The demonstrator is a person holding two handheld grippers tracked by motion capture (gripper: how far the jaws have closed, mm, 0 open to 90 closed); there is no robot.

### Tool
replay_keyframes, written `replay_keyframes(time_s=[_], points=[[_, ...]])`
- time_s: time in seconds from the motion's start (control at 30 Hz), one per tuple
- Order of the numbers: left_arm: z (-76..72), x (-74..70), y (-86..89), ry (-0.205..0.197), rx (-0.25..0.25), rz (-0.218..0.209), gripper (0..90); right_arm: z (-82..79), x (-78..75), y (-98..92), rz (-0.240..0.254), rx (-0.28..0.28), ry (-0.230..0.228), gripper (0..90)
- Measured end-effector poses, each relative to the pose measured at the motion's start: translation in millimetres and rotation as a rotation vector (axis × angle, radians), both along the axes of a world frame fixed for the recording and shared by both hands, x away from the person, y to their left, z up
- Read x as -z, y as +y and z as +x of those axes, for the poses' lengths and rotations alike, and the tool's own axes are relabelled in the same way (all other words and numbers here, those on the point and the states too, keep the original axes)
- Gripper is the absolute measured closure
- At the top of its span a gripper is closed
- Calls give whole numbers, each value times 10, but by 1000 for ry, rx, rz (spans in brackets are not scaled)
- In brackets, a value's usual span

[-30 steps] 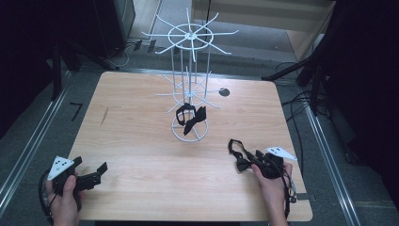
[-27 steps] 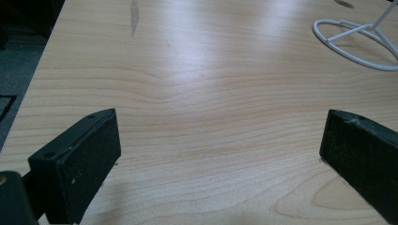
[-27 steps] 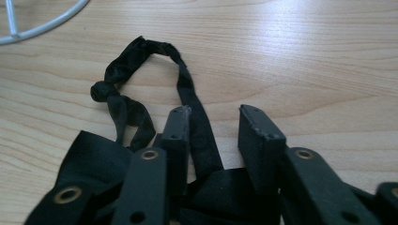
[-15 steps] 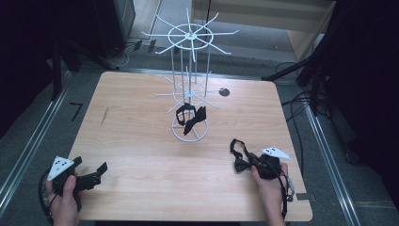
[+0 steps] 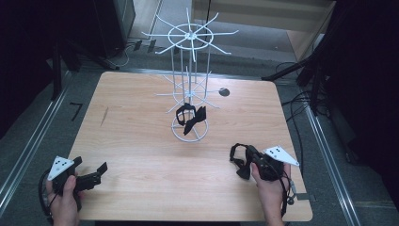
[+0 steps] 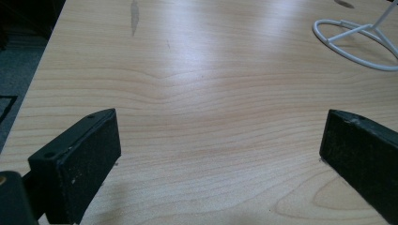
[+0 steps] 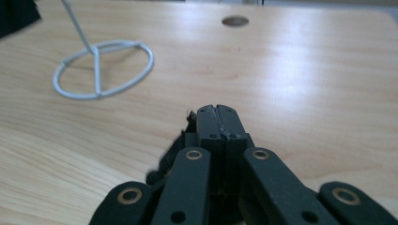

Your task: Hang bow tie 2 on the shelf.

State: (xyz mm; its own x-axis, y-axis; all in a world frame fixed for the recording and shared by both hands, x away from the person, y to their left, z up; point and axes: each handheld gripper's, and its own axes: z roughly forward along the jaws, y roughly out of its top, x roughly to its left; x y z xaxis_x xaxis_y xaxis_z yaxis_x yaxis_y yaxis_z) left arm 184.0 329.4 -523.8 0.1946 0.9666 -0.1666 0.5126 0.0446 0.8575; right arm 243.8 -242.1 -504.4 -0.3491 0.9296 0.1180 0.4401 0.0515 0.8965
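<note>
On the table (image 5: pixel 141 141): one wire rack (image 5: pixel 189 84), two black straps (image 5: pixel 190 117).

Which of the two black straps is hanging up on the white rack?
The strap at the rack, dangling above its ring base. The other strap is in the right gripper.

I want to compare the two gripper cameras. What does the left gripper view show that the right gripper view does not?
Left gripper view: the left hand-held gripper with jaws wide apart and nothing between them, a dark streak on the wood, and grey floor past the table edge.

Right gripper view: the right hand-held gripper with jaws pressed together, seemingly pinching a black fabric strap that hangs under them.

Shared: the light wooden tabletop and the white wire ring base of the stand.
</note>
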Motion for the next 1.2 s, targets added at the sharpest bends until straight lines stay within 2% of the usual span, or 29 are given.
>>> replay_keyframes(time_s=[0.07,0.17,0.23,0.5,0.83,1.2], points=[[3,0,5,5,-1,-4,0,-45,-88,4,3,-6,-42,900],[3,-1,-1,5,0,2,0,-71,-142,2,12,-10,-64,900],[3,-1,0,5,-1,1,0,-100,-214,-1,17,-11,-98,900],[2,-1,-1,4,0,3,0,-158,-346,26,22,-18,-146,900],[2,-1,1,3,1,-1,0,-192,-456,102,22,-31,-172,900],[-1,0,5,2,-2,-5,0,-173,-523,164,32,-28,-164,900]])
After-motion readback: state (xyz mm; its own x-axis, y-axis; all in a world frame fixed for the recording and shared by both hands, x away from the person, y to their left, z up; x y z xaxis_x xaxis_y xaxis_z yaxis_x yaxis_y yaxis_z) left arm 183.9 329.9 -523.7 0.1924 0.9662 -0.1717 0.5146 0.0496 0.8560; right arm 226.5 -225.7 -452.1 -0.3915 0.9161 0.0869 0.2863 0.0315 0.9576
